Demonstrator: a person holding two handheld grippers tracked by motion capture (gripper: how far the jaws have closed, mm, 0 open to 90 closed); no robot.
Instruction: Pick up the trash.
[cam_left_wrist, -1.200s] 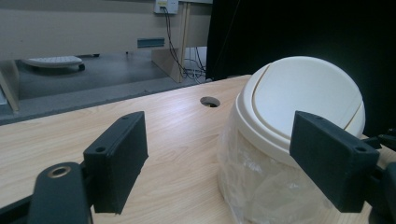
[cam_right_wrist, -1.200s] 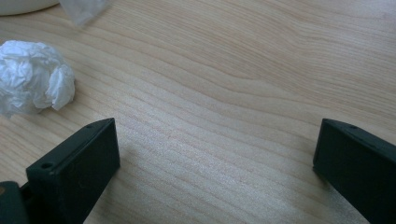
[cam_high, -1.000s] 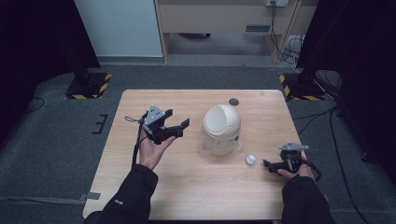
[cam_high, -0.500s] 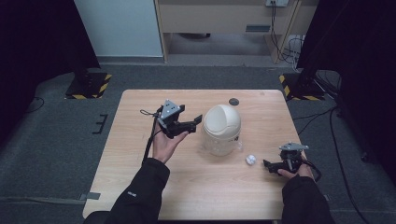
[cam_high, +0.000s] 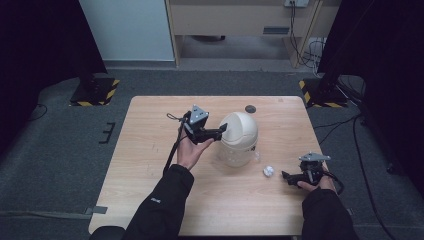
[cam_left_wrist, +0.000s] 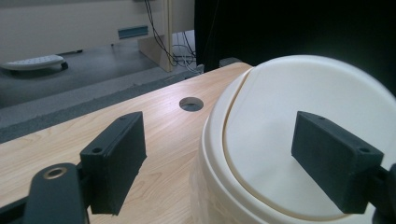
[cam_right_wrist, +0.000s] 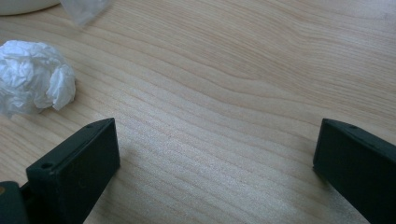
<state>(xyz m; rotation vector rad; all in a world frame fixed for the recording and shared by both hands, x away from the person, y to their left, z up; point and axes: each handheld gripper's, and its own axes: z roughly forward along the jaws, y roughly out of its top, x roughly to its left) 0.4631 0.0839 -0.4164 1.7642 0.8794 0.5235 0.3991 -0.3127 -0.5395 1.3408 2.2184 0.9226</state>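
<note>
Right gripper (cam_high: 286, 176) sits low on the table (cam_high: 150, 150), jaws wide apart and empty, with the crumpled paper ball (cam_high: 268, 171) just off to its left. Further out, the left gripper (cam_high: 220, 131), also spread wide with nothing held, is right up against the cream swing-lid bin (cam_high: 240, 137), one jaw over the lid.

Grey carpet (cam_high: 60, 165) surrounds a pale wooden table (cam_high: 150, 150); a wooden cabinet (cam_high: 225, 20) stands beyond its far edge; dark curtains (cam_high: 40, 50) flank both sides.
</note>
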